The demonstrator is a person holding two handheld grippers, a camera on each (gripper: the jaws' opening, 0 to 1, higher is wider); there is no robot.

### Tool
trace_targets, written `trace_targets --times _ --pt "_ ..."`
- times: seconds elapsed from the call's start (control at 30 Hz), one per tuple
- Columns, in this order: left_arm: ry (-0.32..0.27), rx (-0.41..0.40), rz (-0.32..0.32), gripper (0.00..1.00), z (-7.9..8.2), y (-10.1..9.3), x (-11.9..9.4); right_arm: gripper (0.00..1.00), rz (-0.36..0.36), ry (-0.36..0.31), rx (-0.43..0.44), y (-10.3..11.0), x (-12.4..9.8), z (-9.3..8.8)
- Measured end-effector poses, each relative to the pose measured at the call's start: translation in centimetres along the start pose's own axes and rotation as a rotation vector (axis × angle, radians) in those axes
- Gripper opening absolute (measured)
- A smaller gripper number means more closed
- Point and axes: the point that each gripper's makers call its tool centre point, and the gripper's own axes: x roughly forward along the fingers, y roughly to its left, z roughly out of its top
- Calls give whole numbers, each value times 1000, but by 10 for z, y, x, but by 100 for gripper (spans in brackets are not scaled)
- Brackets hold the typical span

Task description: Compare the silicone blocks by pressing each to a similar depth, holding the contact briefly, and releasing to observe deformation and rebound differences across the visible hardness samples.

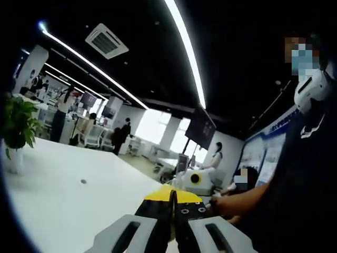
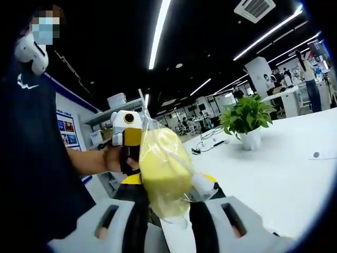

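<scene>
In the left gripper view, the left gripper [image 1: 173, 211] rises from the bottom edge with its two black, yellow-tipped jaws pressed together along a thin centre seam, nothing visible between them; its grey housing spreads to either side below. It is held level above the broad white table [image 1: 63, 200], pointing across the room. Beyond its tips, the right gripper [image 1: 197, 182] appears as a white and yellow body, gripped by the person's right hand [image 1: 224, 203], whose bare forearm extends from a dark sleeve at the right of the view. A green potted plant in a white pot [image 1: 16, 132] stands on the table at the far left. In the right gripper view, the right gripper [image 2: 168, 205] holds a pale yellow silicone block inside a clear plastic bag [image 2: 163, 174]; the bag stands upright between the black jaws, which are parted to the width of the bag and bear against its lower sides. The bag's twisted top rises above the block. Behind the bag, the left gripper [image 2: 126, 134] faces the camera, held by the person's left hand [image 2: 113, 158] with the forearm roughly horizontal. The bagged block is raised above the table [image 2: 274, 168], not resting on it. The potted plant [image 2: 247, 118] stands farther back on the table, with dark cables [image 2: 210, 145] lying beside it.
</scene>
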Motion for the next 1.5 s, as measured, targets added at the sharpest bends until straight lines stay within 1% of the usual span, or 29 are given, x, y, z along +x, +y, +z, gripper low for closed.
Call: trace_targets --times 0.1,0.3,0.33,0.37,0.43,0.57,0.67,0.8,0.9,1.0,1.1,1.23,1.27,1.4,1.5 --pt "9 13 15 0 -2 2 0 19 -12 8 -21 -3 -1 -1" --pt "34 50 30 0 -9 3 -2 12 -32 47 -28 -4 -2 -4" --pt "41 55 34 0 -10 4 -3 11 -35 70 -15 -4 -2 -6" --pt "51 59 41 0 -12 5 -3 11 -49 98 26 -6 -3 -10" --pt "59 41 43 0 -15 6 -5 10 -46 101 10 -6 -1 -10" --pt "51 72 47 0 -18 5 -6 7 -47 112 23 -6 -2 -12" --pt "55 65 47 0 -22 6 -6 6 -44 136 20 -6 -4 -16" --pt "65 46 47 0 -29 8 -8 5 -44 170 20 -7 -4 -22" --pt "57 57 56 0 -30 10 -8 4 -43 180 33 -9 -4 -23" --pt "55 36 75 0 -31 14 -8 4 -46 189 32 -11 -3 -25" --pt "57 32 74 0 -33 16 -8 4 -47 201 38 -12 -4 -27" --pt "86 39 82 1 -44 18 -6 3 -46 223 48 -13 -5 -30" --pt "85 39 83 1 -45 19 -6 3 -44 225 47 -13 -5 -31" --pt "65 37 93 0 -44 20 -9 3 -39 229 52 -14 -3 -32" --pt "64 40 96 0 -44 21 -10 3 -35 231 59 -12 -2 -33"
